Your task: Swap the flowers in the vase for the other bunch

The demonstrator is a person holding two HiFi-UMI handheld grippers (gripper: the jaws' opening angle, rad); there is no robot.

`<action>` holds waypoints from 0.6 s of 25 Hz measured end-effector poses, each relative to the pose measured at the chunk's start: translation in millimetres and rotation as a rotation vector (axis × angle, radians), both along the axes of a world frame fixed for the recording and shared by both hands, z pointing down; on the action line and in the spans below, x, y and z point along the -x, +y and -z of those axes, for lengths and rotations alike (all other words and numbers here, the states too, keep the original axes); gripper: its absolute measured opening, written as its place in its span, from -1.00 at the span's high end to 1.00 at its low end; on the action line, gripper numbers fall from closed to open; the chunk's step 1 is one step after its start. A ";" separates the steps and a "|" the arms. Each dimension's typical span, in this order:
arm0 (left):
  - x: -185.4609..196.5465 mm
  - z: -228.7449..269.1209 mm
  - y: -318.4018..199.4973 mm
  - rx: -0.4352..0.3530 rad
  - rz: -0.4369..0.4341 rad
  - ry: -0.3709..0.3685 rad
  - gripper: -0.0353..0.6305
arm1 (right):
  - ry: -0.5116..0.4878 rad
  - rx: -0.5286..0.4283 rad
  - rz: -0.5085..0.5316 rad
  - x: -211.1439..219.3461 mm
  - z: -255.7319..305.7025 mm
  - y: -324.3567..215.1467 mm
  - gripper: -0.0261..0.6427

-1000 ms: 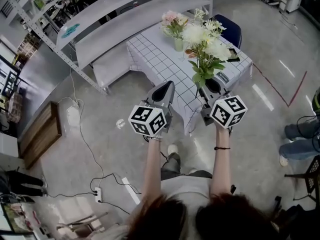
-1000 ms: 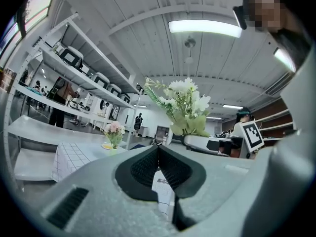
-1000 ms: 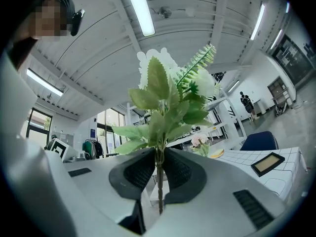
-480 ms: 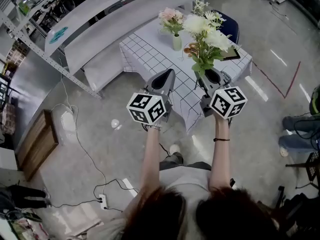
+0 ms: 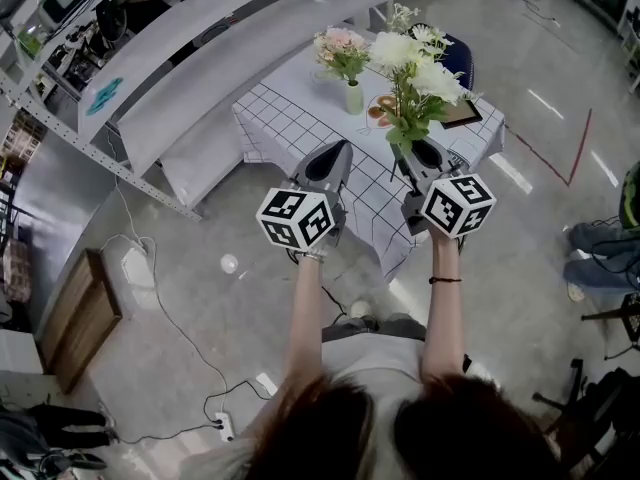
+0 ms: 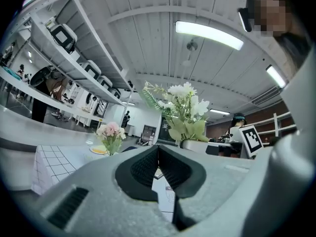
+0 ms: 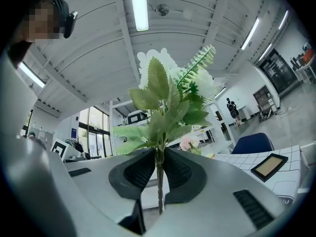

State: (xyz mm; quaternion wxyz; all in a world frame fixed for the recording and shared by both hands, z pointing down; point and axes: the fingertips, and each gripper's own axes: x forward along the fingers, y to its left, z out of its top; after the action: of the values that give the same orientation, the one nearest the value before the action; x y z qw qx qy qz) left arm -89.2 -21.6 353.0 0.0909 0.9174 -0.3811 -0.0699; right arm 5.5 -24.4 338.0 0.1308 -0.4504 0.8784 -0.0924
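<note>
Over the near edge of the desk [image 5: 290, 118], the right hand-held gripper [image 5: 418, 158] pinches the white bunch [image 5: 412, 68] upright, ready for the vase [image 5: 354, 96] near the far edge; the left hand-held gripper [image 5: 330, 160] is closed, empty

Ahead of me a table [image 5: 290, 118] under a white checked cloth carries a small plate [image 5: 380, 111] and a dark-framed tablet [image 5: 462, 114] at its right corner. A blue chair [image 5: 458, 60] stands behind it, and a long white shelf rack [image 5: 200, 58] runs to its left. On the grey floor I see a wooden crate [image 5: 72, 313], a power strip [image 5: 226, 426], a red tape line [image 5: 560, 158] and, at right, a bystander's legs [image 5: 605, 253].
</note>
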 end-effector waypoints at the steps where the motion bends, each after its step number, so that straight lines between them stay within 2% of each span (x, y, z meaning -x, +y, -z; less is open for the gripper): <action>1: 2.8 -0.8 -3.1 0.003 -0.005 0.003 0.86 | -0.002 0.001 -0.008 1.2 -0.3 -2.4 0.77; 5: 19.5 -0.7 -14.9 0.016 -0.001 0.028 0.86 | 0.004 0.010 -0.023 10.7 -0.8 -11.7 0.77; 15: 13.8 0.2 -32.1 0.012 0.005 0.033 0.86 | 0.006 0.008 -0.050 0.4 0.4 -28.5 0.77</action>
State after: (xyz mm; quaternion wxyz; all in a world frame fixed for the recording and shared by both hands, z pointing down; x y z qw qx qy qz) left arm -103.1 -53.7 352.8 0.1025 0.9147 -0.3820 -0.0830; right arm 5.1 -52.9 337.6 0.1287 -0.4730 0.8668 -0.0912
